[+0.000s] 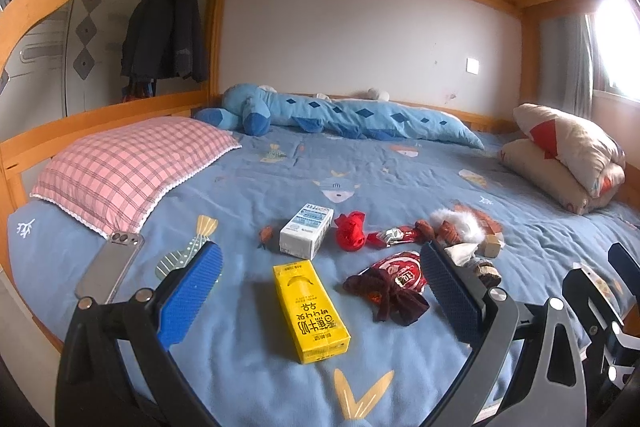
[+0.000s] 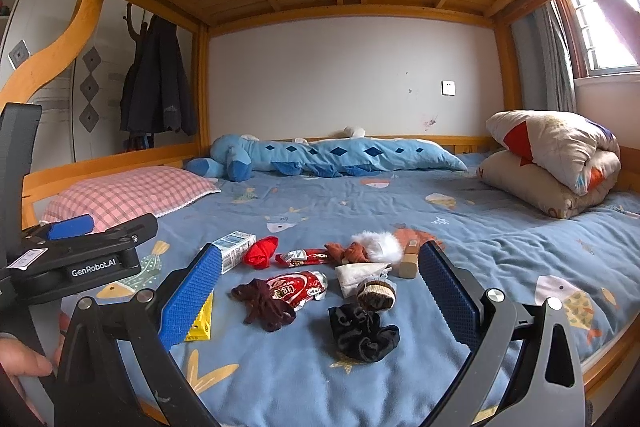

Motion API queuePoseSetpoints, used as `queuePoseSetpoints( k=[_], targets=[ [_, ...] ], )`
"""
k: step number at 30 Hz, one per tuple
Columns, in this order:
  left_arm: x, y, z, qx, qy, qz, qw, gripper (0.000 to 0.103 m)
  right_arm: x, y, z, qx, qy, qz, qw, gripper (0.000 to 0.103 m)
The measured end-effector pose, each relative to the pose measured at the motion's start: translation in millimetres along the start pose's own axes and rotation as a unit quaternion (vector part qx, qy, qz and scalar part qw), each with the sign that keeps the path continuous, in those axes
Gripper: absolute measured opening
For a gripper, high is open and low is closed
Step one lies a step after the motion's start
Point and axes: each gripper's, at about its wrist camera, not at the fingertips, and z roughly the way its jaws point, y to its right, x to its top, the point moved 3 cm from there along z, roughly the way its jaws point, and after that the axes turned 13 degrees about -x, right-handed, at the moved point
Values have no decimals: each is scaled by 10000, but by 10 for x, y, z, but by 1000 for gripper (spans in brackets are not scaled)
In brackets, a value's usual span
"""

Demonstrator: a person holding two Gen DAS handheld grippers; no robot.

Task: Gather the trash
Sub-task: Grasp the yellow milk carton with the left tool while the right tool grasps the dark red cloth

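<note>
Both grippers hang over the near edge of the bed (image 1: 400,187) with nothing picked up yet — this looks like the approach, before the first grab. The left gripper (image 1: 320,291) has its jaws spread wide and empty, and the yellow carton (image 1: 310,311) lies flat on the blue cover right between them, a little ahead of the pads. The right gripper (image 2: 320,291) is likewise wide and empty, aimed at the loose pile further right.

The trash is scattered in a band across the cover: a white carton (image 1: 306,236) just beyond the yellow one, a red wrapper (image 2: 298,287) partly under a dark red hair tie (image 2: 264,303), a thin snack wrapper (image 2: 304,257) and a crumpled tissue (image 2: 358,277). Mixed in are things that are probably not trash — a black scrunchie (image 2: 364,333), a red cloth (image 2: 262,251), a fluffy white piece (image 2: 380,245). A phone (image 1: 110,263) lies beside the pink pillow (image 1: 132,167).

The next move likely calls for lowering the left gripper over the yellow carton and closing across its narrow sides. No bin shows in either view.
</note>
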Motion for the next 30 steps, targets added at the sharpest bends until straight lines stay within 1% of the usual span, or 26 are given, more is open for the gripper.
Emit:
queuePoseSetpoints(
  k=[6,8,12,15,18,22,26,30],
  targets=[
    [-42,-21,143,-2,-233,-32,9997,99,-46,-50,80,48,-105,-49,9999,95],
    [-81,-37,242,-27,-429,-81,9990,99,-61,-70,114,51,-147,-86,9998,95],
    [-223,-119,513,-120,-1012,-336,9942,99,-116,-103,207,48,-290,-154,9994,95],
    [-352,-211,736,-129,-1470,-659,9869,99,-146,-129,285,62,-416,-180,9990,95],
    [-490,-309,973,-156,-1901,-967,9769,99,-192,-165,370,98,-556,-230,9981,95],
    [-661,-422,1256,-189,-2321,-1265,9642,99,-233,-219,458,175,-706,-266,9970,95],
    [-776,-508,1429,-158,-2586,-1456,9548,98,-253,-276,526,251,-805,-327,9959,95],
    [-845,-574,1533,-124,-2702,-1571,9498,86,-292,-337,597,297,-926,-370,9946,95]
  ],
)
